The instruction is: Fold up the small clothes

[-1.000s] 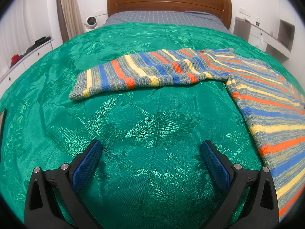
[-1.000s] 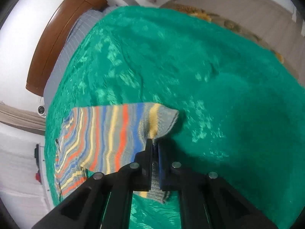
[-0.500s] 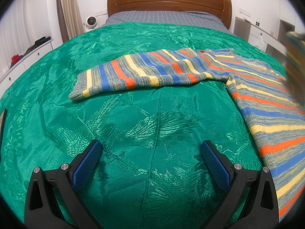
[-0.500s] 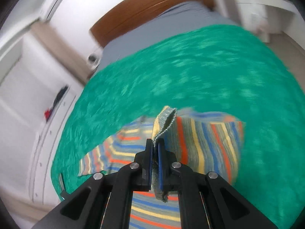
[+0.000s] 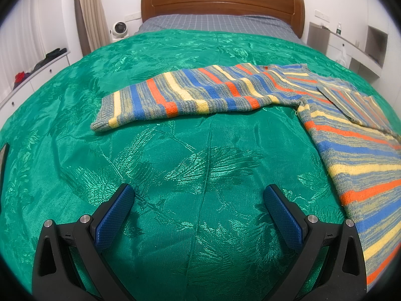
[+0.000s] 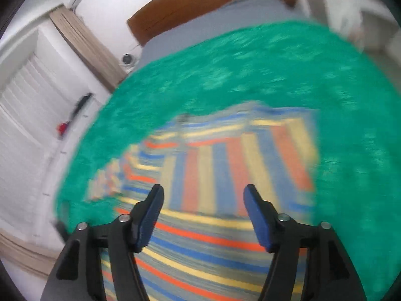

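A striped knit sweater [image 5: 351, 135] in blue, orange, yellow and grey lies flat on the green bedspread [image 5: 175, 163]. One sleeve [image 5: 180, 95] stretches out to the left. The other sleeve [image 6: 245, 160] is folded across the sweater's body. My left gripper [image 5: 199, 198] stands open above bare bedspread, short of the sweater. In the blurred right wrist view my right gripper [image 6: 203, 198] hovers over the sweater's body [image 6: 200, 250]; its jaws are opening and nothing is between the pads.
A wooden headboard [image 5: 220, 0] and a grey checked sheet [image 5: 215, 23] lie at the far end of the bed. A small white fan [image 5: 118, 28] and a curtain stand at the left, white drawers [image 5: 32, 75] with dark items along the left wall, a white desk [image 5: 351, 47] at the right.
My right gripper carried the sleeve end across over the sweater's body, rolled upright and let go; the sleeve now lies folded across the body. The left gripper has not moved.
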`<state>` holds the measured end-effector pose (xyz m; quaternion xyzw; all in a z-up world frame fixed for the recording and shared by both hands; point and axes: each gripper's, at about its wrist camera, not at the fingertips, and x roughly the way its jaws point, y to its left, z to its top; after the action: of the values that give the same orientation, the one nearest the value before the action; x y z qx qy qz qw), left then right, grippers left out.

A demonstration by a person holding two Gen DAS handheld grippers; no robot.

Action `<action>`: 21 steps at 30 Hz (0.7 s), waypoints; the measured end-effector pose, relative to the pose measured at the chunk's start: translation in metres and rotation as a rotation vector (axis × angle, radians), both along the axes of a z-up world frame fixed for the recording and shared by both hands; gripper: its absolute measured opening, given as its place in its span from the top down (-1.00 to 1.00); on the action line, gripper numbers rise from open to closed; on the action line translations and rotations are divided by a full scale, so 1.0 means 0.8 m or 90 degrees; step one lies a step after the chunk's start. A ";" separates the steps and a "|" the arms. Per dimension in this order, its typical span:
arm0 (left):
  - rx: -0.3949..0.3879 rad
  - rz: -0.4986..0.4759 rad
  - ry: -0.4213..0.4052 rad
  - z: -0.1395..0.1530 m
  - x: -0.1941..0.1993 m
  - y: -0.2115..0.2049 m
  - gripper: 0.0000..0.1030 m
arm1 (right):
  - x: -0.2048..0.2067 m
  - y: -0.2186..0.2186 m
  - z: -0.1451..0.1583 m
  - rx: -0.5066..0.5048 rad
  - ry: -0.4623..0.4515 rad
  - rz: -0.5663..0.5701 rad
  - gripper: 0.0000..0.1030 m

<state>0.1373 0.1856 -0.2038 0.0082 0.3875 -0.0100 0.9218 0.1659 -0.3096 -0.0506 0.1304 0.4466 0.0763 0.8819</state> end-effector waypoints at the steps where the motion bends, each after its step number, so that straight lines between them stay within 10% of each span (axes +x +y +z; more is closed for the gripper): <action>1: 0.000 0.000 0.000 0.000 0.000 0.000 -0.99 | -0.008 -0.010 -0.003 -0.019 -0.004 -0.011 -0.31; 7: 0.000 0.000 0.000 0.000 0.000 0.000 -0.99 | -0.113 -0.107 -0.030 -0.131 -0.041 -0.124 -0.31; 21: 0.000 0.000 0.000 0.000 0.000 0.000 -0.99 | -0.178 -0.175 -0.096 -0.102 -0.041 -0.229 -0.42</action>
<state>0.1371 0.1856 -0.2037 0.0079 0.3874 -0.0099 0.9218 0.0235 -0.4495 -0.1277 0.1347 0.3923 -0.1140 0.9027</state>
